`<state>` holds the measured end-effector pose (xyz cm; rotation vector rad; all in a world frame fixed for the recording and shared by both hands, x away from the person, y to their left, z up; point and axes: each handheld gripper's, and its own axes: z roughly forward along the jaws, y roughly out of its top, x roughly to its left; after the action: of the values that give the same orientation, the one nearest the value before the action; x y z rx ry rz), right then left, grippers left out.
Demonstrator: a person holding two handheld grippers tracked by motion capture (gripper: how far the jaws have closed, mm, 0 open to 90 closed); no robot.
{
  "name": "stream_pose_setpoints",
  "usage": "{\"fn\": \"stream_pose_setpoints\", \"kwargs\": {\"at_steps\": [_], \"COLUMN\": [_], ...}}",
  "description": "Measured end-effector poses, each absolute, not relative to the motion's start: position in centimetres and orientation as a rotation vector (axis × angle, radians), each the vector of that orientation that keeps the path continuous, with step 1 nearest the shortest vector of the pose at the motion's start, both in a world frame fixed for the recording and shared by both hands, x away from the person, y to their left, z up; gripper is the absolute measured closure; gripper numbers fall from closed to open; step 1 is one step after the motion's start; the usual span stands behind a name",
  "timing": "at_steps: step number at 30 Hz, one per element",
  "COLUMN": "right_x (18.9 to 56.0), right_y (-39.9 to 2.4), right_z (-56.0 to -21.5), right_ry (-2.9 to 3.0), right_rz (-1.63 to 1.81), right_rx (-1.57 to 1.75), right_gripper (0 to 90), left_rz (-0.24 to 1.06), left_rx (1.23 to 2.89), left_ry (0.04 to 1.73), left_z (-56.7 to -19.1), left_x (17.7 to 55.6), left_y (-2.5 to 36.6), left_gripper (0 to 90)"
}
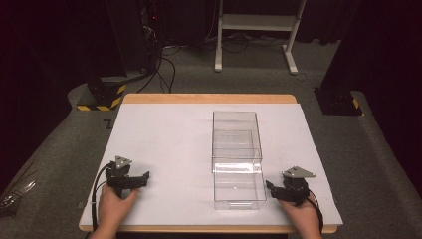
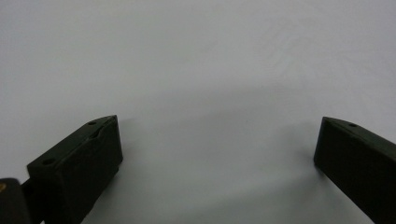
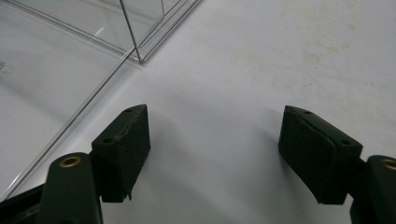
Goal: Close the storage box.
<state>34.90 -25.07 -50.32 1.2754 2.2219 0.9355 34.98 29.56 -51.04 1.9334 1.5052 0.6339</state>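
Right hand-held gripper point(image 1: 272, 187), jaws spread wide, empty, rests on white-covered tabletop point(image 1: 164, 144) just right of clear rectangular plastic box point(image 1: 237, 158), near its front corner. Left hand-held gripper point(image 1: 145, 177) also released, well left of box.

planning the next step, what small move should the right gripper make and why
Probably ease the right gripper left toward the clear box. Its fingers are wide open and hold nothing, and the box's near corner lies just beside them, untouched. The left gripper is farther off.
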Motion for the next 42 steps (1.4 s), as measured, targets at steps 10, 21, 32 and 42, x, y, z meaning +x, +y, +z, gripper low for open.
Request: {"fn": "stream_pose_setpoints", "kwargs": {"at_steps": [10,21,32,42], "right_x": [34.9,34.6,33.9,33.1], "right_y": [-25.1,-25.4,-25.5,-25.1], "right_z": [-50.3,-50.1,-49.3,-47.4], "right_ry": [2.221,2.194,2.167,2.150], "right_rz": [0.940,0.989,1.051,1.060], "right_rx": [1.278,1.270,1.241,1.209], "right_gripper": [25.4,25.9,23.8,23.8], "left_rz": [0.635,0.635,0.634,0.635], "left_rx": [1.933,1.933,1.933,1.932], "left_ry": [1.505,1.505,1.505,1.506], "left_z": [-51.0,-51.0,-51.0,-51.0], "left_x": [35.0,35.0,35.0,35.0], "left_y": [29.6,29.6,29.6,29.6], "left_gripper": [1.3,1.3,1.3,1.3]}}
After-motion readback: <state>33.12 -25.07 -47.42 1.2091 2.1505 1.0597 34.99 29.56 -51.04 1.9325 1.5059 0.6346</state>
